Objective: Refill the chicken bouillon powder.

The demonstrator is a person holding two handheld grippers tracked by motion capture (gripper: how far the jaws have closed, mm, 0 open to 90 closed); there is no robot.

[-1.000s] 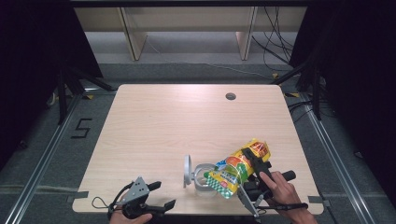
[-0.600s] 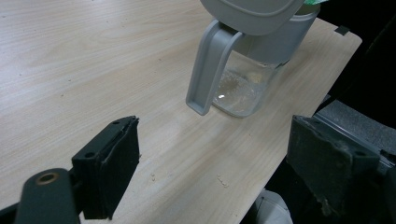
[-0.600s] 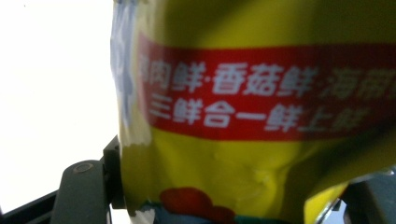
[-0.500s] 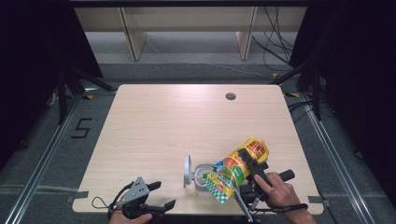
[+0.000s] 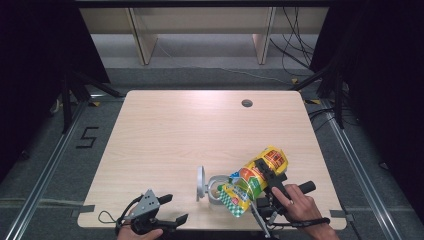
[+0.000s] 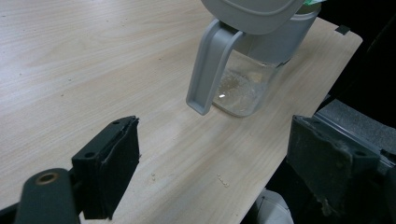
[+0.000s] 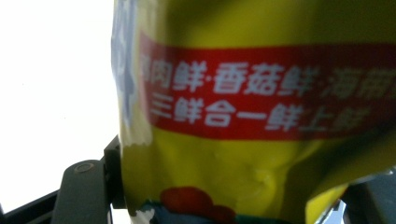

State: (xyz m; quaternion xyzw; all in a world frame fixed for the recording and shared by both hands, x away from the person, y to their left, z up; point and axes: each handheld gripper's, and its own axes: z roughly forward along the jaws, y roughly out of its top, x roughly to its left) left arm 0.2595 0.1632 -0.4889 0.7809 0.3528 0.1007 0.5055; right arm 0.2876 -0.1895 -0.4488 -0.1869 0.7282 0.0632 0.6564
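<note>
Action: the right gripper has a yellow seasoning bag clamped between its jaws, tipped mouth-down over the open jar. It's a pour, by the look of it.

Just changed: over the last second the bag has swung a touch lower, its mouth now dropping further toward the jar's opening. Hands themselves have barely shifted.

What that means: I'd judge the pour is in full flow or about to be; the steeper tilt should send more contents down.

Bag position: lying diagonally, top corner out at 1 o'clock from the jar, mouth at the jar's rim. In the right gripper view the bag crowds the lens, red banner across it, one black jaw pressed at its left edge.

Right gripper state: jaws set fairly wide but closed on the bag, pads squeezing its body.

Jar: sits near the table's front edge, grey hinged lid flipped up at its 9 o'clock side. In the left gripper view the jar shows a thin layer of pale granules on its glass floor, with the grey lid hanging in front.

Left gripper: jaws spread wide, nothing between them, parked at 8 o'clock from the jar, well apart.

Risk: the jar is unsteadied; a nudge from the bag could spill it.
</note>
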